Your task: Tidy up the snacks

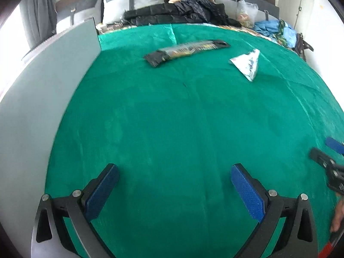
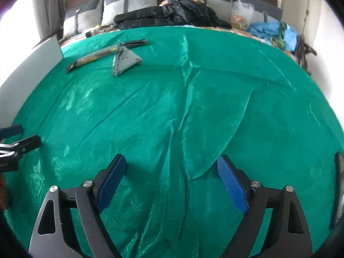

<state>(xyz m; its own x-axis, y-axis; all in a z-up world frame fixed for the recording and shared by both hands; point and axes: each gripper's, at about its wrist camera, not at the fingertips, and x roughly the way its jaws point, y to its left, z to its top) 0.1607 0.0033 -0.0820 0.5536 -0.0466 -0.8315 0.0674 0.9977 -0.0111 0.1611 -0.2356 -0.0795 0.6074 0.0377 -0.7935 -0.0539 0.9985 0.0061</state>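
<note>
A long black and clear snack packet (image 1: 186,51) lies far ahead on the green cloth (image 1: 172,118). A white triangular snack packet (image 1: 247,63) lies to its right. In the right wrist view the long packet (image 2: 103,53) and the triangular packet (image 2: 124,61) lie at the far left. My left gripper (image 1: 174,185) is open and empty, low over the cloth. My right gripper (image 2: 171,180) is open and empty over a fold of cloth. Each gripper shows at the edge of the other's view: the right one (image 1: 330,157), the left one (image 2: 17,139).
A grey board (image 1: 43,90) stands along the cloth's left side, also seen in the right wrist view (image 2: 32,64). Behind the cloth are pillows, a black jacket (image 1: 185,13), a clear plastic bag (image 1: 246,10) and blue clothes (image 1: 273,26). The cloth is creased on the right.
</note>
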